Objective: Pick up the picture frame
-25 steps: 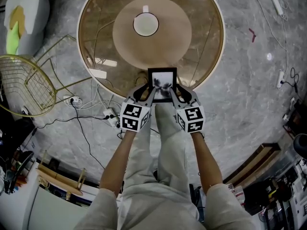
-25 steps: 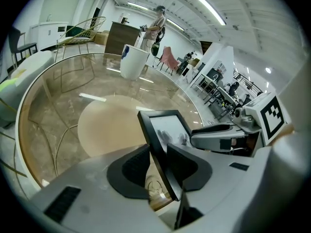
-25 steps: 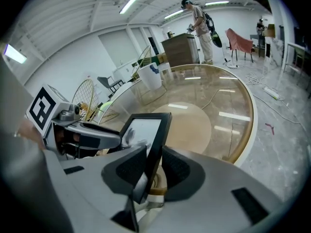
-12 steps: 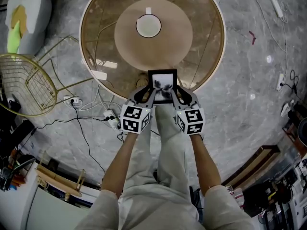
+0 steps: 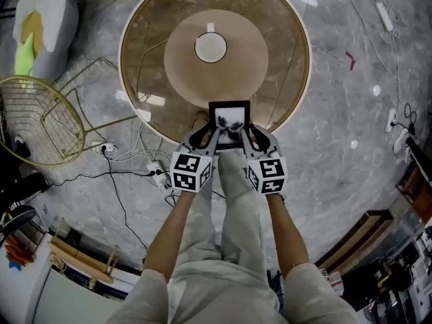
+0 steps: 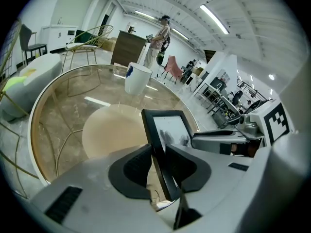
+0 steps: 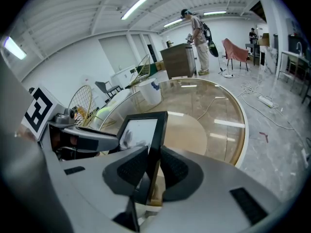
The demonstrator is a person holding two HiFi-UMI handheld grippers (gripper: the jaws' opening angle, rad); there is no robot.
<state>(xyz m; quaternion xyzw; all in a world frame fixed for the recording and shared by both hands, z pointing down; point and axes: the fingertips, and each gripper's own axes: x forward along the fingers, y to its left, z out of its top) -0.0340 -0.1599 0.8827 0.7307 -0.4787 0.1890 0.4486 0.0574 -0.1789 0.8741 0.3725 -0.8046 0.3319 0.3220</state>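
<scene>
The picture frame [image 5: 229, 121] is black with a pale print and is held upright over the near edge of the round glass table [image 5: 138, 52]. My left gripper [image 5: 214, 135] is shut on its left side edge and my right gripper [image 5: 244, 135] on its right side edge. In the left gripper view the frame [image 6: 170, 127] stands between the dark pads of that gripper [image 6: 158, 161]. In the right gripper view the frame [image 7: 141, 130] is pinched the same way by the right gripper [image 7: 153, 166]. I cannot tell whether the frame's bottom touches the glass.
A white cup [image 5: 210, 46] stands at the table's middle, above the round tan base [image 5: 253, 63]. A gold wire chair [image 5: 34, 123] and a grey seat [image 5: 40, 19] are at the left. Cables and a power strip [image 5: 154, 164] lie on the floor. A person [image 7: 198, 33] stands far off.
Both grippers keep their hold on the frame in about the same place. The head view has shifted a little, so the table sits slightly higher and further right in the picture.
</scene>
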